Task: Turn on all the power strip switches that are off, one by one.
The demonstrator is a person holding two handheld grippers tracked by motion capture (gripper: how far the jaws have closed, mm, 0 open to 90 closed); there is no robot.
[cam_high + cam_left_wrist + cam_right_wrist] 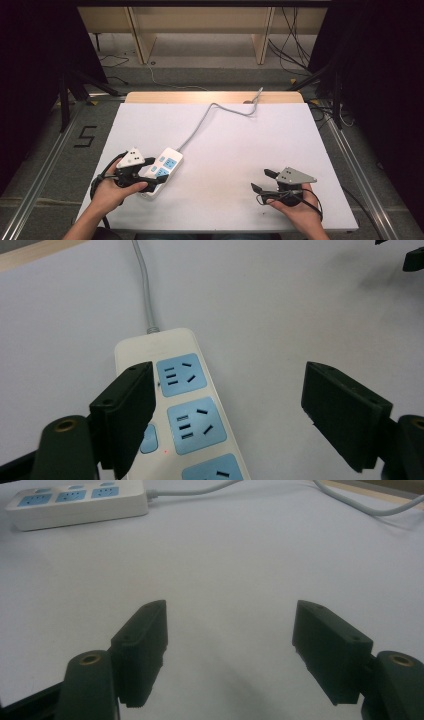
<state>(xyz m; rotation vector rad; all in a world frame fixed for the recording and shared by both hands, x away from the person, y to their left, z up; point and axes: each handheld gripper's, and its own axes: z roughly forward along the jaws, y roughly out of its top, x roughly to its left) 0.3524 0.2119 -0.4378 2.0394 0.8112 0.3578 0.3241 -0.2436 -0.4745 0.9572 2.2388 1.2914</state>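
White plastic power strip with blue sockets [192, 410] lies lengthwise under wide-open, empty left tongs [227, 410] — right tongs [227, 650] open, empty, well apart.

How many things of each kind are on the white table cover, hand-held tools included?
White plastic power strip with blue sockets and grey cable: 1
Black hand-held tongs: 2, left, right, both open
Total: 3
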